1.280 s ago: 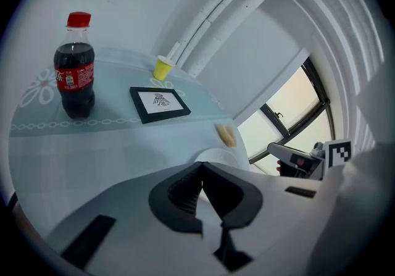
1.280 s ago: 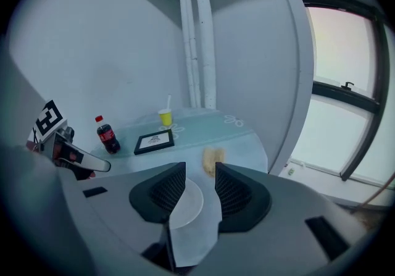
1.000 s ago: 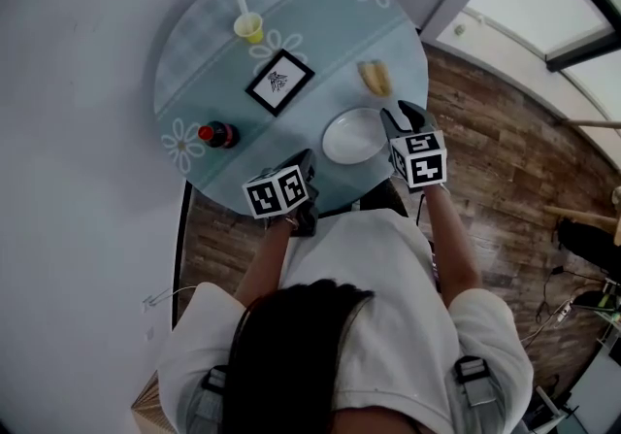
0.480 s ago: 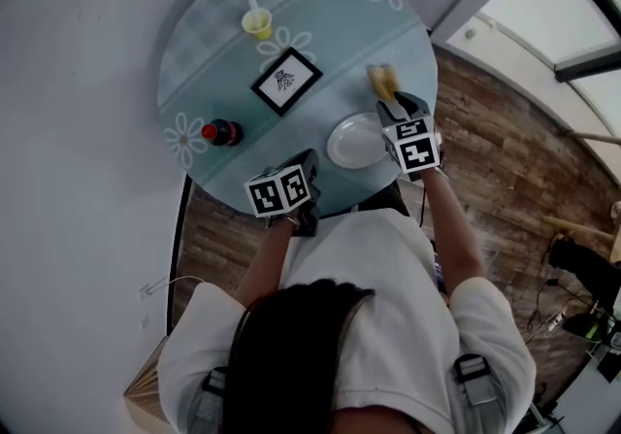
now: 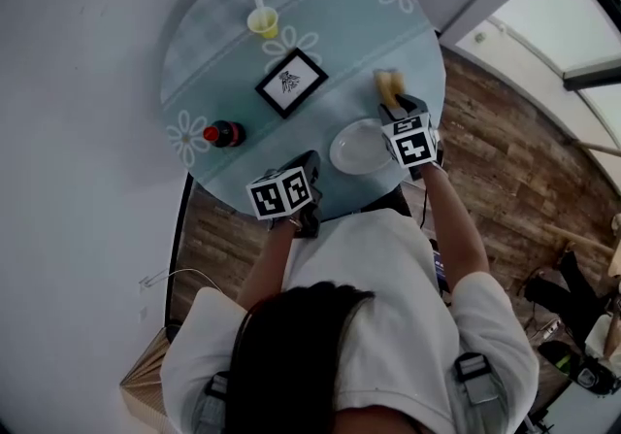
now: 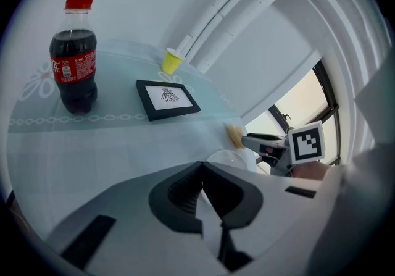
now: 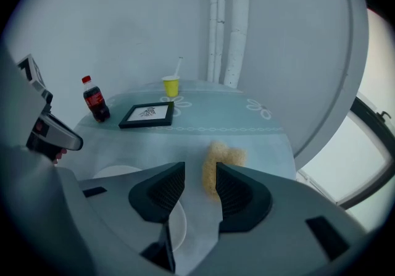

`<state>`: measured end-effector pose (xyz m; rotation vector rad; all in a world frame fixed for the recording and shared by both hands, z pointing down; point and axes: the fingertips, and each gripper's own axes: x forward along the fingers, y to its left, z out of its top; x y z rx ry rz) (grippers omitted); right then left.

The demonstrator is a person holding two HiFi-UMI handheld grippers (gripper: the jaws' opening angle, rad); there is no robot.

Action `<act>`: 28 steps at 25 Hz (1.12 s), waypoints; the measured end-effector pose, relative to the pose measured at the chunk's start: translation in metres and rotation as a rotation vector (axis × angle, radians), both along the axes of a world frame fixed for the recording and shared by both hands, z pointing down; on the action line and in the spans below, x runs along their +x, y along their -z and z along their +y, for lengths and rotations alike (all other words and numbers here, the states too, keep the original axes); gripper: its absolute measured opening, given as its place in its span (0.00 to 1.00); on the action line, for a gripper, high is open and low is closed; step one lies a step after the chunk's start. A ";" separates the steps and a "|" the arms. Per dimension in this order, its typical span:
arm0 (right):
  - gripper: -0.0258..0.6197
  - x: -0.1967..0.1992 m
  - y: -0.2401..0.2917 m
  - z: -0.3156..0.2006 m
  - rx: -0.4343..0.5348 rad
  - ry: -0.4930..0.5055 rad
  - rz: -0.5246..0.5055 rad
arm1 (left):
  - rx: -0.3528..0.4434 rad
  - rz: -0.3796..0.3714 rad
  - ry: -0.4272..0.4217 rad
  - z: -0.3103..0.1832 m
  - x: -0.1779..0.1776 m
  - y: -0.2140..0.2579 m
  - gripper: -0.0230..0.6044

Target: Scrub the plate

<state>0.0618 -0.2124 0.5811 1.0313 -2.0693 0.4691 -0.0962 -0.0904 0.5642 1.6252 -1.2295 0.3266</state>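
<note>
Right gripper [image 5: 393, 106], jaws apart, beside the sponge [image 5: 387, 84]; left gripper [image 5: 309, 164] closed, empty.

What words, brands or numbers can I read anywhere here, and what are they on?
Bottle: white print on its red label, too blurred to read.
Framed picture: a drawing, no legible words.
Marker cubes: black-and-white patterns, no letters.
</note>
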 end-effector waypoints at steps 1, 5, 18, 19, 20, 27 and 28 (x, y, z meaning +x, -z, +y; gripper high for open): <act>0.26 -0.001 -0.003 0.000 -0.006 0.006 0.006 | -0.002 -0.001 0.008 0.000 -0.001 -0.001 0.05; 0.25 0.000 -0.014 -0.006 -0.024 0.001 0.024 | -0.004 -0.006 0.024 -0.001 -0.003 -0.002 0.05; 0.25 0.007 -0.041 -0.012 -0.075 -0.019 0.085 | -0.023 -0.010 0.091 0.002 -0.017 -0.008 0.05; 0.25 0.007 -0.043 -0.013 -0.071 -0.022 0.086 | -0.026 -0.009 0.096 0.002 -0.018 -0.009 0.05; 0.25 0.008 -0.044 -0.014 -0.067 -0.026 0.084 | -0.029 -0.009 0.099 0.003 -0.018 -0.009 0.05; 0.17 0.016 -0.046 -0.020 -0.041 -0.065 0.133 | -0.030 -0.012 0.106 0.002 -0.019 -0.010 0.05; 0.17 0.016 -0.046 -0.020 -0.042 -0.067 0.134 | -0.030 -0.011 0.110 0.002 -0.020 -0.010 0.05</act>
